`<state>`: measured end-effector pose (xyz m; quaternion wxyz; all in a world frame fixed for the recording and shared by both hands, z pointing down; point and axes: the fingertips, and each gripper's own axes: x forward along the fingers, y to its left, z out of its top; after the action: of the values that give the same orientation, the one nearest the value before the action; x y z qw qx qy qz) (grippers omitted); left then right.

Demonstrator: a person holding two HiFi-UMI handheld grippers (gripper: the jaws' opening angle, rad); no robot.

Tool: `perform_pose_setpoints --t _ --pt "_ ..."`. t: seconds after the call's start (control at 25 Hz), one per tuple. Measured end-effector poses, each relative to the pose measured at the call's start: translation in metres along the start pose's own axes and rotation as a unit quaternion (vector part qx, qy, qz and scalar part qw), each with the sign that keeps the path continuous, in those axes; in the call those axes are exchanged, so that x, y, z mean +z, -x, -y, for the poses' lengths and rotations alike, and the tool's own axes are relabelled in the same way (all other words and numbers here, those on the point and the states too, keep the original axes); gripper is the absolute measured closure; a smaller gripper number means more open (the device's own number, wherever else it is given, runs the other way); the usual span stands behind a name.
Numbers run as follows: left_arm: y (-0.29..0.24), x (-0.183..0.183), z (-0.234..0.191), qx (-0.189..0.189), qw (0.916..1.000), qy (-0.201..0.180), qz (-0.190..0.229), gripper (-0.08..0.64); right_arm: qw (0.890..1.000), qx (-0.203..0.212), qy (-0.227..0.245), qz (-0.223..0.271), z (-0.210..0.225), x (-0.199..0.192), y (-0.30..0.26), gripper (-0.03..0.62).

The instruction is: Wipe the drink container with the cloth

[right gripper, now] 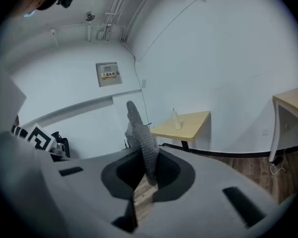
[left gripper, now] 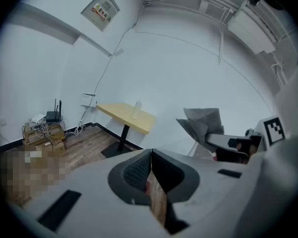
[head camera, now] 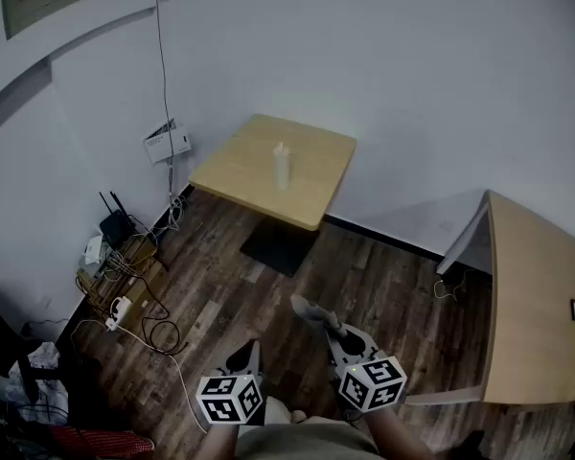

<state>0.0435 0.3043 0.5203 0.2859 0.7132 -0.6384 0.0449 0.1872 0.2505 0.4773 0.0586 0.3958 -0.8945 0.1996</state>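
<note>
A pale drink container [head camera: 282, 165] stands upright on a small wooden table [head camera: 249, 169] against the far wall; it also shows in the left gripper view as the container [left gripper: 136, 109] and in the right gripper view as the container [right gripper: 176, 119]. Both grippers hang low, far from it. My right gripper [head camera: 328, 322] is shut on a grey cloth [head camera: 311, 309], which sticks up between its jaws as the cloth [right gripper: 141, 135]. My left gripper [head camera: 248, 351] is shut with nothing in it, its jaws touching. The left gripper view shows the cloth [left gripper: 204, 124] at its right.
A second wooden table [head camera: 537, 307] stands at the right. A router, boxes and tangled cables [head camera: 125, 276] lie on the wood floor by the left wall. Bare floorboards [head camera: 364, 276] stretch between me and the small table.
</note>
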Motion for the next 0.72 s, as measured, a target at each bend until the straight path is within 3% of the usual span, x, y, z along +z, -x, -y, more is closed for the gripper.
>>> perform_pose_setpoints --t 0.44,0.72 --pt "0.005 -0.008 0.009 0.002 1.0000 0.004 0.007 0.557 1.000 0.010 0.010 -0.001 -0.002 -0.005 0.015 0.574" --pt "-0.006 -0.003 -0.007 0.008 0.9999 0.013 0.000 0.557 1.000 0.013 0.015 -0.008 -0.002 -0.004 -0.008 0.574"
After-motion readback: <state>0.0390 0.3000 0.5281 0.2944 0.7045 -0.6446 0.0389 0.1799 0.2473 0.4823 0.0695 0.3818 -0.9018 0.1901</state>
